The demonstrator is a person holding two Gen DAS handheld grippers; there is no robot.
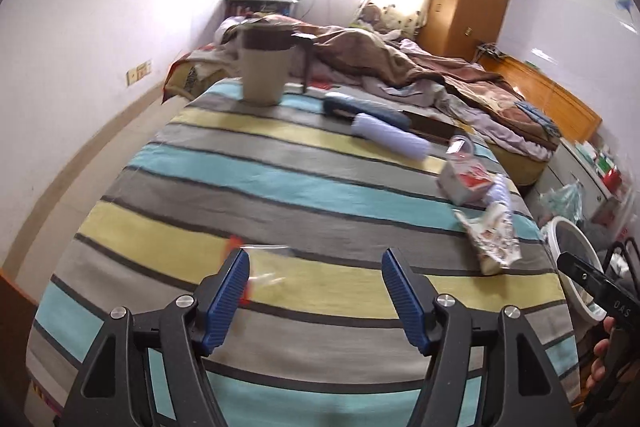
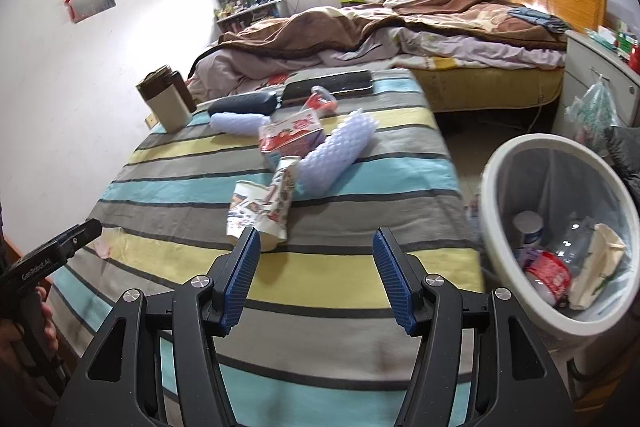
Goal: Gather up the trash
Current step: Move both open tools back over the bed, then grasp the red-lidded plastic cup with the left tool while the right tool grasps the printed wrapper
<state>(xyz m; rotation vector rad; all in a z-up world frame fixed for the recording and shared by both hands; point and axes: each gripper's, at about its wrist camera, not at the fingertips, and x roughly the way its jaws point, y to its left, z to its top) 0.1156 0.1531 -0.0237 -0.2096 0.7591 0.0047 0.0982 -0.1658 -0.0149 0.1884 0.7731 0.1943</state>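
Note:
My left gripper (image 1: 316, 259) is open and empty above a clear plastic wrapper with red edges (image 1: 262, 267) on the striped table (image 1: 240, 171). My right gripper (image 2: 316, 237) is open and empty, just short of the crushed printed paper cups (image 2: 262, 205). A red-and-white carton (image 2: 290, 135), two lilac foam sleeves (image 2: 334, 155) (image 2: 236, 122) and a red wrapper (image 2: 320, 101) lie further back. A white trash bin (image 2: 496, 183) at the right holds several discarded items. The bin also shows in the left wrist view (image 1: 560, 235).
A beige-and-brown canister (image 2: 166, 99), a dark blue case (image 2: 244, 105) and a black keyboard (image 2: 332, 85) sit at the table's far end. An unmade bed (image 2: 400, 39) lies behind. A hanging plastic bag (image 2: 592, 111) and white cabinet (image 2: 592, 67) stand right.

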